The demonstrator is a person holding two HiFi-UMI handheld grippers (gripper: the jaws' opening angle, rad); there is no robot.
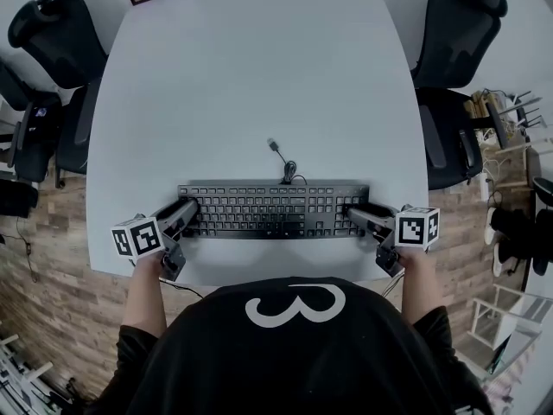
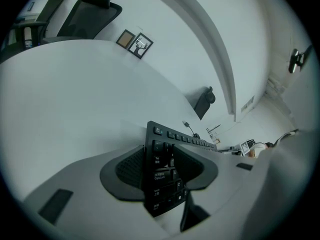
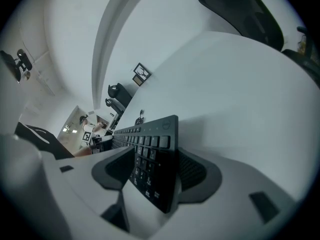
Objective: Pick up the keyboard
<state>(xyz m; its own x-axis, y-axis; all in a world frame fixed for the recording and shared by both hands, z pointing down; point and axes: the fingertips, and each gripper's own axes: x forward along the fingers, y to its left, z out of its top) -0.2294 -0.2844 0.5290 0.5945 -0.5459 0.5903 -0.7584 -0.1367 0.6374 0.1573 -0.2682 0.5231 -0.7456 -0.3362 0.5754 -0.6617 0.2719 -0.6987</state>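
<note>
Straddling the keyboard (image 1: 272, 210) at its two short ends, both tools had their jaws at a narrow opening, just wider than the thin slab btwn them. On the left gripper (image 2: 162, 168), one ribbed pad (image 2: 129, 166) sat by the underside and the other lay over the Tab/Caps keys. Both looked v. close to the slab, but no firm squeeze showed. Same on the right gripper (image 3: 152, 170): one pad (image 3: 194, 171) by the bottom face, the other over the end keys, jaws not clamped. The keyboard lay near the front edge of the white table (image 1: 259, 76), straight ahead of the person. Its cable (image 1: 287, 169) curled off the back edge twd the table's middle.

Hard to see: in the head view the grippers covered both ends of the keyboard, so the lower jaws and any gap under the slab were hidden. The hands were mostly behind the marker cubes (image 1: 136, 237). Key print was too small to read there. An office chair (image 1: 52, 37) at left and another (image 1: 454, 24) at right were cut off by the frame, and the person's black top (image 1: 294, 353) blocked the table's near edge.
</note>
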